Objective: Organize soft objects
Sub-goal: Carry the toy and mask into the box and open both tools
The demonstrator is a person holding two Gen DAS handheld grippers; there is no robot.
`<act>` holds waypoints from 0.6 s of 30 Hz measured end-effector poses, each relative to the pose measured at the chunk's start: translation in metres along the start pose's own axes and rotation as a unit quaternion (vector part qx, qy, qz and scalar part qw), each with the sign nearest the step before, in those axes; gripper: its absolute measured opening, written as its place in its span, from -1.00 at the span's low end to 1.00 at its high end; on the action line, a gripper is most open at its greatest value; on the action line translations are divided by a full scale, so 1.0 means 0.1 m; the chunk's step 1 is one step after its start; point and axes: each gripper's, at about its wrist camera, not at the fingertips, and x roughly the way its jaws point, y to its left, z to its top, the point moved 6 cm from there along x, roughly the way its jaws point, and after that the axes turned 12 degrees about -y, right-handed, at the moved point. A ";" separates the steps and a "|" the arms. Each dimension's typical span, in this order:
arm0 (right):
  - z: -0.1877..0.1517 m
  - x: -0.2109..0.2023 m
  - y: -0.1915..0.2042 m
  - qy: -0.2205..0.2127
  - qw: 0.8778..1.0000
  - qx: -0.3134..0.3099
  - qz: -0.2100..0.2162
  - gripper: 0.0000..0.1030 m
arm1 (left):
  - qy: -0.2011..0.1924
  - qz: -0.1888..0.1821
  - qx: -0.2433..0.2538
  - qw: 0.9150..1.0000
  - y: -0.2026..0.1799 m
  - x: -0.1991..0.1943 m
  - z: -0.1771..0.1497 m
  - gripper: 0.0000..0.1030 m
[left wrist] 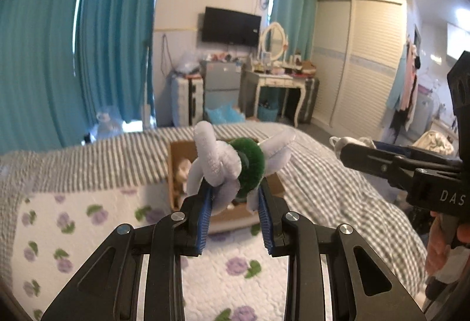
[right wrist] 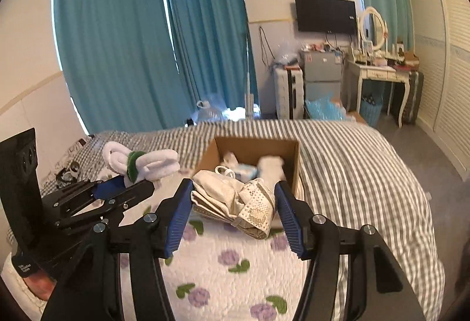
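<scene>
Bedroom light falls on a bed (right wrist: 367, 156) dressed in grey-striped bedding with a white, purple-flowered quilt (right wrist: 223, 259) laid near the camera; teal curtains (right wrist: 123, 36) hang behind it.

At the centre sits an open cardboard box (right wrist: 255, 153) on the stripes, already holding a few pale soft items. Two more soft things are in the air just short of it. The left gripper (left wrist: 235, 197) is closed on a lavender plush toy with a green band (left wrist: 226, 165), its blue pads pinching the lower part while the limbs flop upward. The right gripper (right wrist: 232, 203) is partly closed around a folded beige cloth bag (right wrist: 235, 197), which appears held between the pads and hangs above the quilt at the box's near wall.

The step in hand seems to be carrying both into the box. To do it well, each load should be brought clear over the rim before the jaws are opened, one at a time, so the grippers do not crowd each other. The bag is wide and limp; a trailing fold could catch the near wall, so lift it higher first. The plush should drop into the free space beside what already lies inside.
</scene>
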 end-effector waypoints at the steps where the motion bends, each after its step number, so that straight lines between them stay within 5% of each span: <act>1: 0.06 0.04 0.01 -0.003 1.000 -0.004 0.000 0.10 | -0.002 0.004 0.002 1.000 0.03 0.03 0.06 -0.45; 10: 0.29 0.80 -0.17 0.002 1.000 -0.002 0.007 0.10 | 0.012 0.042 0.015 0.999 0.33 0.82 0.23 -0.45; 18: 0.05 1.87 -0.67 0.045 0.999 0.023 -0.004 0.10 | 0.058 0.049 0.040 0.996 0.42 1.84 -0.08 -0.43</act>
